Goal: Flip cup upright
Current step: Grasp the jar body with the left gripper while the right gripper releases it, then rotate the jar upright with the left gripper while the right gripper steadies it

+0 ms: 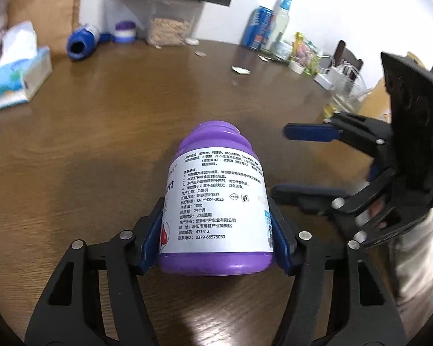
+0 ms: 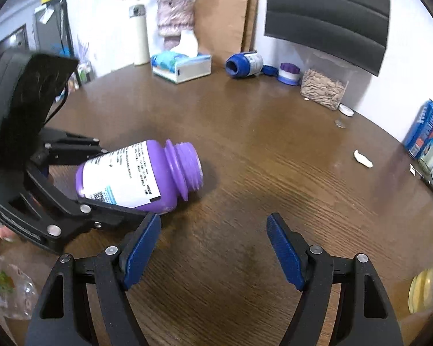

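A purple bottle (image 1: 216,201) with a white printed label lies on its side on the brown wooden table (image 1: 101,132), its open mouth pointing away from my left gripper. My left gripper (image 1: 216,227) is shut on the bottle's lower body, one blue pad on each side. In the right wrist view the bottle (image 2: 138,176) lies at the left with its capless mouth toward the table's middle, held by the left gripper (image 2: 112,183). My right gripper (image 2: 213,250) is open and empty, just right of the bottle; it also shows in the left wrist view (image 1: 288,161).
At the table's far edge lie a blue bottle on its side (image 2: 244,65), a purple-white lid (image 2: 288,74), a clear seed container (image 2: 323,88) and a tissue box (image 2: 182,66). A blue can (image 2: 423,128) and jars stand at the right. A white scrap (image 2: 362,158) lies on the table.
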